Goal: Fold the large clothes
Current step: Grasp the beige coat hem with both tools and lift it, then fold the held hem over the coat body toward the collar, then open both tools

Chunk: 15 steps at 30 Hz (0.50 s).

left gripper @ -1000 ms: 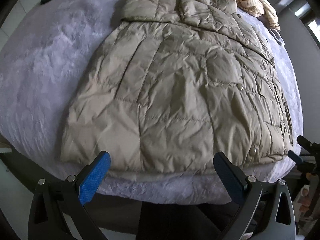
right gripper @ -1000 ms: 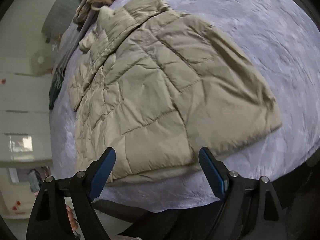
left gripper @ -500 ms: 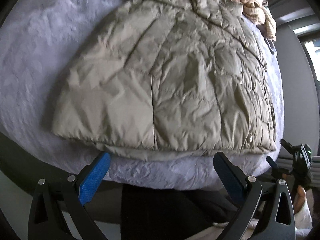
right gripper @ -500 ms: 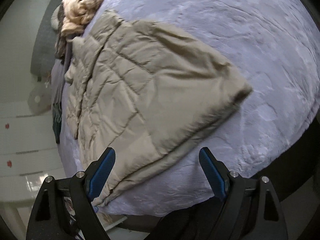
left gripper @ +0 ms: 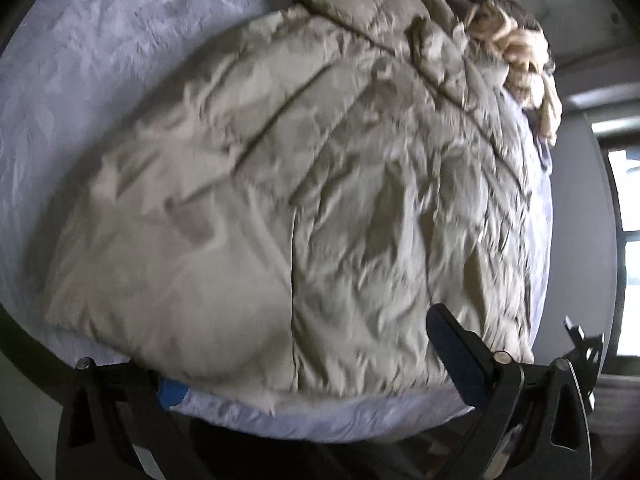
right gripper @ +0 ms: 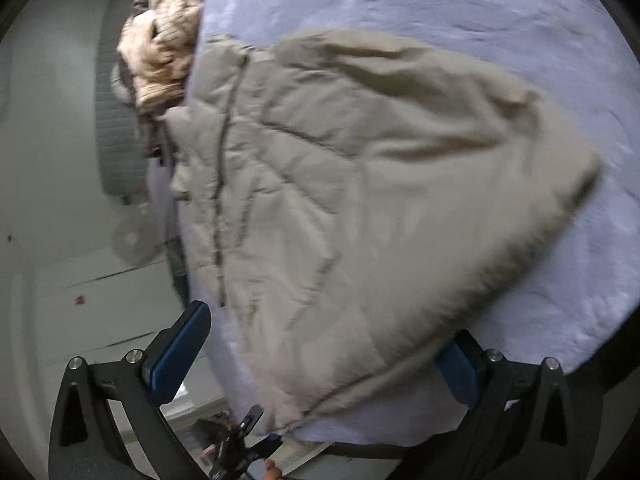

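Note:
A beige quilted puffer jacket (left gripper: 304,184) lies flat on the lavender bed cover (left gripper: 80,60), hem toward me. My left gripper (left gripper: 308,364) is open, its jaws straddling the hem; the left fingertip is hidden under the fabric, the right one lies over it. In the right wrist view the jacket (right gripper: 360,208) fills the middle. My right gripper (right gripper: 320,356) is open around the hem near its corner, right pad partly hidden under the fabric. Both views are blurred.
A tan knitted garment (left gripper: 520,60) is piled at the bed's far end, also in the right wrist view (right gripper: 160,52). The bed edge (left gripper: 320,416) runs just under the hem. A window (left gripper: 628,248) is at right. White cupboards (right gripper: 60,280) stand left.
Both grippers have moved forward and down to the jacket's hem, which now lies between the open jaws of each. The jacket itself has not shifted.

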Motion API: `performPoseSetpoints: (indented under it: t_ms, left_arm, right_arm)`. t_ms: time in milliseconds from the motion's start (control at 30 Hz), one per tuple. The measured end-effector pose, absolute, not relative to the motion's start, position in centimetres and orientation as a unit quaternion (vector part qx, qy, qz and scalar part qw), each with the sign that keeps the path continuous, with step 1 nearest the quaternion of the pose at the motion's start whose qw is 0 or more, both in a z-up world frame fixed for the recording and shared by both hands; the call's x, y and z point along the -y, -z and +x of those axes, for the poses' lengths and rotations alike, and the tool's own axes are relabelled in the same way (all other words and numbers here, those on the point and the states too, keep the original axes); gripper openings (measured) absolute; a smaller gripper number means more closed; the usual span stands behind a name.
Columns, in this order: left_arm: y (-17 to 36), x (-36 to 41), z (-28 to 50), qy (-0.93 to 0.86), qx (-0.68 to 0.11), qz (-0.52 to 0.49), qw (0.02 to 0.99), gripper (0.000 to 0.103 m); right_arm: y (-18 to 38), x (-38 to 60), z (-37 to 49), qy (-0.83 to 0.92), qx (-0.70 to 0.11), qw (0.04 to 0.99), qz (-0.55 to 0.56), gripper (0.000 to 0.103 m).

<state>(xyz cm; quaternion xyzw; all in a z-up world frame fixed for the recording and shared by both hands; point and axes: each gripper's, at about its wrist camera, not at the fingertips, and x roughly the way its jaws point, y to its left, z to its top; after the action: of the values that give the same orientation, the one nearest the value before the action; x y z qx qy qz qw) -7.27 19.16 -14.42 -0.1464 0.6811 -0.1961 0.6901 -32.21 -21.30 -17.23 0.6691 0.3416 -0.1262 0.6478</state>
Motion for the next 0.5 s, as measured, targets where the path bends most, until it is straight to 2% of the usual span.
performPoseSetpoints:
  t_ms: [67,100,133,167,200,267,333,367,400,433,467,500]
  left_arm:
    - [14.2,-19.1,-6.7,0.198,-0.675,-0.154,0.694,0.098]
    - [14.1,-19.0,-6.4,0.199,-0.673,-0.152,0.696,0.088]
    - [14.2,-18.8,-6.1,0.198,-0.674,-0.147,0.696,0.085]
    - [14.2,-18.7,-5.9,0.195,-0.676,-0.141,0.697,0.072]
    - [14.2,-18.8,-5.7,0.196,-0.677,-0.134,0.697,0.046]
    - [14.2,-18.6,-5.4,0.194,-0.678,-0.105,0.701,0.021]
    - [13.9,-18.5,-5.5,0.197,-0.672,-0.101,0.706,0.018]
    - [13.5,-18.7,-5.4,0.200,-0.669,-0.103,0.709,0.016]
    - [13.0,-18.8,-5.3,0.201,-0.664,-0.102,0.713,0.016]
    - [12.6,-18.9,-5.3,0.202,-0.660,-0.100,0.716,0.016]
    - [12.0,-18.9,-5.2,0.203,-0.655,-0.098,0.721,0.016]
    - [11.4,-18.8,-5.0,0.205,-0.651,-0.096,0.725,0.016]
  right_arm:
    - [16.8,21.5,-31.4,0.122,-0.352,0.654,0.659,0.103]
    - [16.7,21.5,-31.2,0.122,-0.355,0.654,0.656,0.103]
    - [16.7,21.5,-31.0,0.122,-0.357,0.654,0.656,0.103]
    - [16.7,21.6,-30.9,0.127,-0.358,0.653,0.656,0.103]
    - [16.8,21.7,-30.8,0.131,-0.359,0.649,0.657,0.103]
    - [16.9,21.8,-30.7,0.142,-0.355,0.647,0.660,0.100]
    - [16.8,22.2,-31.0,0.146,-0.358,0.647,0.657,0.087]
    - [16.9,22.4,-31.1,0.151,-0.364,0.646,0.654,0.068]
    - [16.9,22.5,-31.2,0.155,-0.371,0.644,0.651,0.044]
    - [17.1,22.7,-31.4,0.155,-0.375,0.642,0.650,0.030]
    - [17.2,22.8,-31.4,0.156,-0.381,0.640,0.649,0.011]
    - [17.2,23.0,-31.2,0.158,-0.390,0.639,0.644,0.011]
